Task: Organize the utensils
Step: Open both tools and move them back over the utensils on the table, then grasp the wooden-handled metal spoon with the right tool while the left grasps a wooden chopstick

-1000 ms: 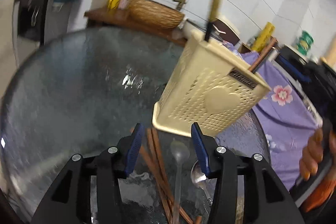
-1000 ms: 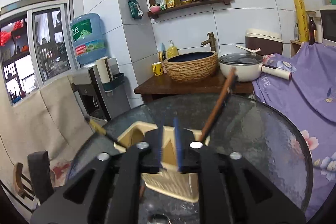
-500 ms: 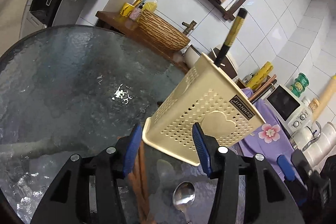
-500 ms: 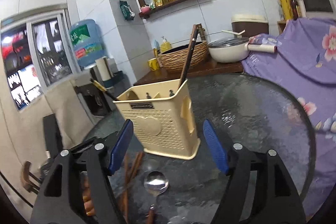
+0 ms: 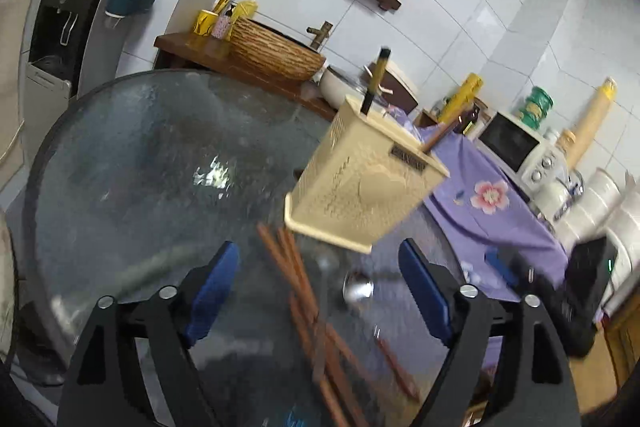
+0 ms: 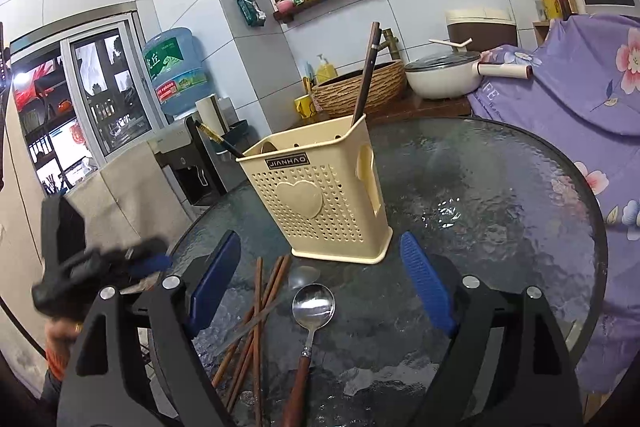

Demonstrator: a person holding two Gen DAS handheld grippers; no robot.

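— Cream plastic, that utensil holder [image 6: 328, 203], perforated all over with a heart on the front and a JIANHAO label; it stands upright on the round glass table [image 6: 500, 203].

— What's inside it?

— A dark chopstick [image 6: 366, 75] leans out of the back right compartment, and a black-and-gold handled piece [image 6: 218, 139] pokes out at the left. I can't tell what the working end of that one is.

— And what's loose?

— Right in front of the holder, on the glass: a bundle of brown wooden chopsticks [image 6: 256, 315], fanned and crossing each other, and just to their right a steel spoon [image 6: 310, 315] with a wooden handle, bowl towards the holder.

— The grippers?

— The right gripper [image 6: 320, 279] hangs low over the spoon and chopsticks with its blue pads [image 6: 426, 283] far apart; its jaws have just been spreading and nothing is pressed between them. The left gripper [image 5: 318, 291] comes at the same pile from the other side, jaws also just spread wide, chopsticks [image 5: 304, 291] and spoon [image 5: 358, 289] lying beneath the gap, not gripped. That view is blurred.

— Around the table?

— A purple flowered cloth [image 6: 568, 107] on the right, and behind it a woven basin [image 6: 360, 87] and a white pan [image 6: 444, 75] on a wooden counter.
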